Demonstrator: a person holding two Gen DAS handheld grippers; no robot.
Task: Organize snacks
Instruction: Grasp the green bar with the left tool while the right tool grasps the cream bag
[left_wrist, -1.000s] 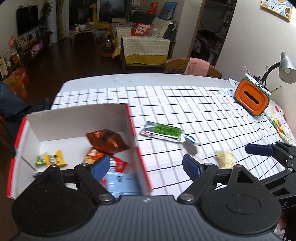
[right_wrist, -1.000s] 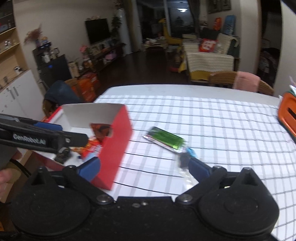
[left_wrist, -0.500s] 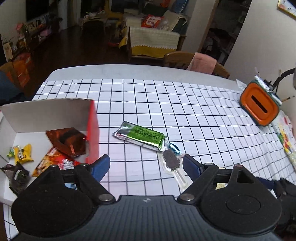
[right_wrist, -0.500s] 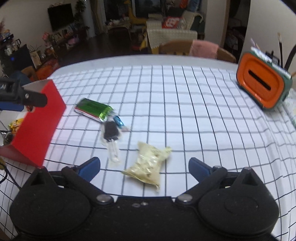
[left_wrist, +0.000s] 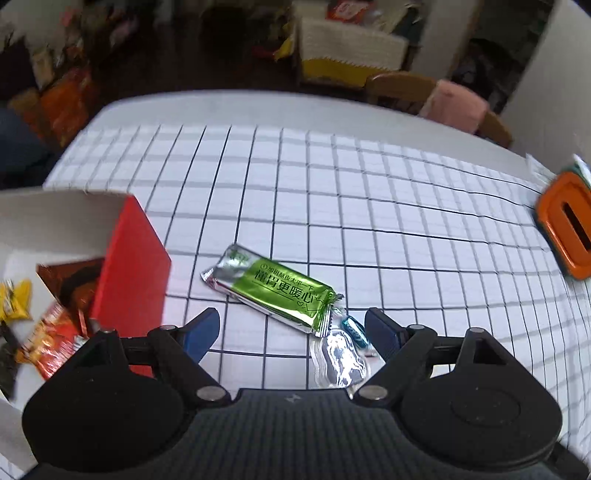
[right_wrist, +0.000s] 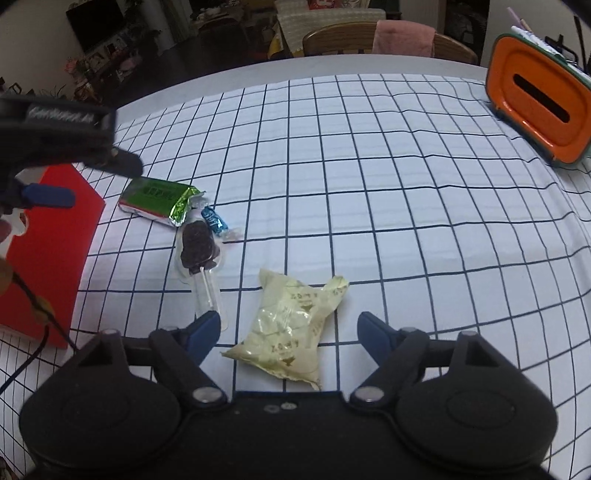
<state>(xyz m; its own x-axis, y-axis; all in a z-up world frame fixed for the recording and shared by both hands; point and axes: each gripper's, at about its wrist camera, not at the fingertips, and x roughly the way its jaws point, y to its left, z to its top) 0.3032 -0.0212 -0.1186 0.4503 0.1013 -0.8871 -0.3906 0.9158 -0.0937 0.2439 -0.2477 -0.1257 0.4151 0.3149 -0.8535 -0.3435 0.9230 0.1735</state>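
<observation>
Right wrist: right gripper (right_wrist: 288, 326) spread wide, empty, straddling yellow pouch (right_wrist: 291, 328) at 6 o'clock. Lower squarely, pinch mid-pouch. Left gripper (left_wrist: 291, 326) likewise spread; green bar (left_wrist: 273, 290) just ahead, box (left_wrist: 129, 266) at 9 o'clock.

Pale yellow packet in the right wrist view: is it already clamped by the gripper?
No: the pale yellow packet lies between the open right gripper fingers, untouched.

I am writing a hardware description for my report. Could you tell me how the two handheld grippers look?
The left gripper and the right gripper look alike: black bodies, two round black housings, silver pivot bolts, and blue fingertip pads. In the right wrist view the left gripper's side carries blurred white lettering. A thin dark cable hangs beside it.
</observation>
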